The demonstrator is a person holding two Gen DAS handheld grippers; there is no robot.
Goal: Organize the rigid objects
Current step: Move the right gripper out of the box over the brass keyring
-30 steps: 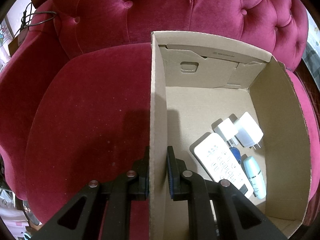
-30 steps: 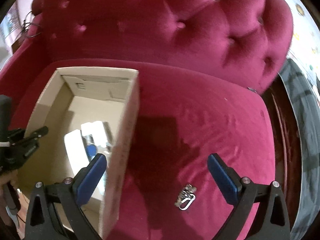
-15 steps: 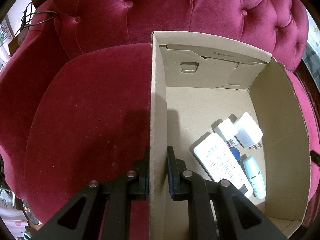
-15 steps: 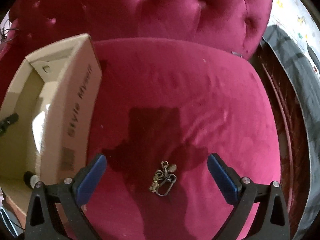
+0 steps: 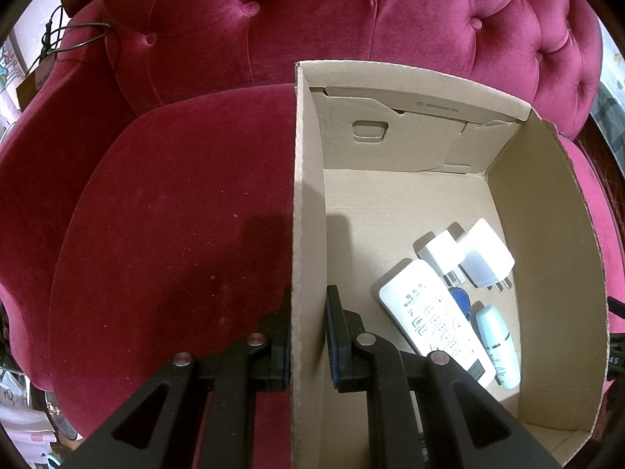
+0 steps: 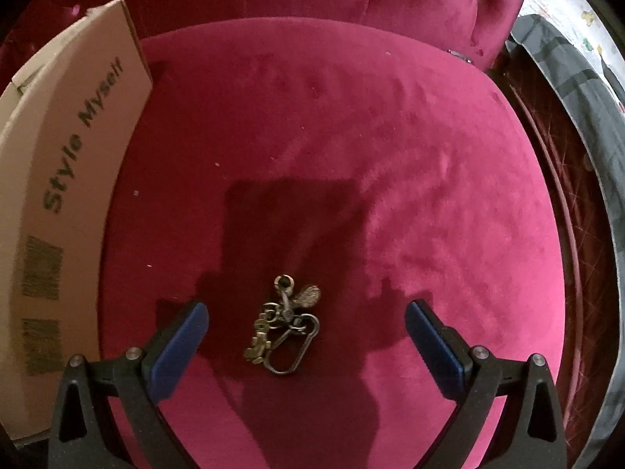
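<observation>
The keyring lies on the red seat cushion toward its front edge, between the wide-apart fingers of the right gripper, which points down over it. The left gripper clamps the left wall of the cardboard box, which holds a remote, two chargers and a small bottle.

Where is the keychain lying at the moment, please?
In the right wrist view, the keychain lies on the red seat cushion, between the open right gripper's fingers, right of the cardboard box.
</observation>
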